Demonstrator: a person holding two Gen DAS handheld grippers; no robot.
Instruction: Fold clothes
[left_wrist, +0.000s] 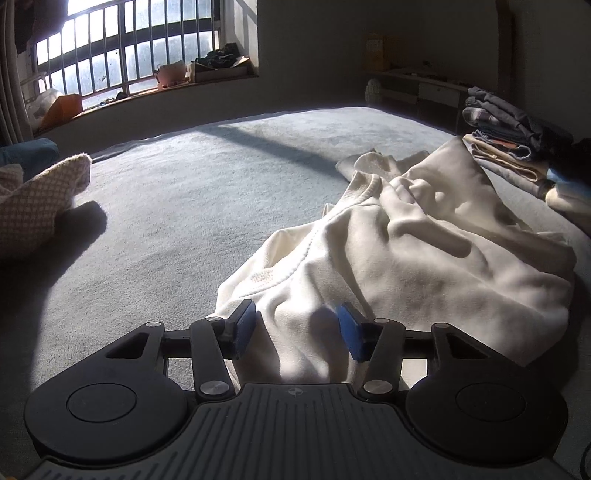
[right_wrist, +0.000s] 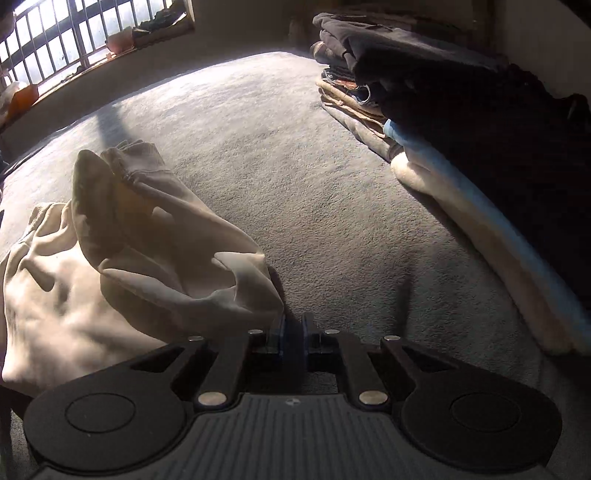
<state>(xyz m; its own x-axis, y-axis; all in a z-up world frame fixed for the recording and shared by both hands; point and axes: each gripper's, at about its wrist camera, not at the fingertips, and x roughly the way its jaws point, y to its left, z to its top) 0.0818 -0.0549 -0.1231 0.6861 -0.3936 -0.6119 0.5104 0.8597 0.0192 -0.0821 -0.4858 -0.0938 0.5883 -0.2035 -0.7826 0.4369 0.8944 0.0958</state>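
I see the cream sweatshirt (left_wrist: 388, 251) lying crumpled on the grey bed cover (left_wrist: 192, 206), near side, right of centre. My left gripper (left_wrist: 299, 330) has its fingers spread wide over the sweatshirt's near edge; the blue pads (left_wrist: 245, 319) grip nothing. My right gripper (right_wrist: 291, 332) has its fingers pressed together, and a corner of the sweatshirt (right_wrist: 147, 243) runs down to them, lifted off the cover. A stack of folded clothes (right_wrist: 424, 92) sits far right. A barred window (left_wrist: 122, 48) is at far left.
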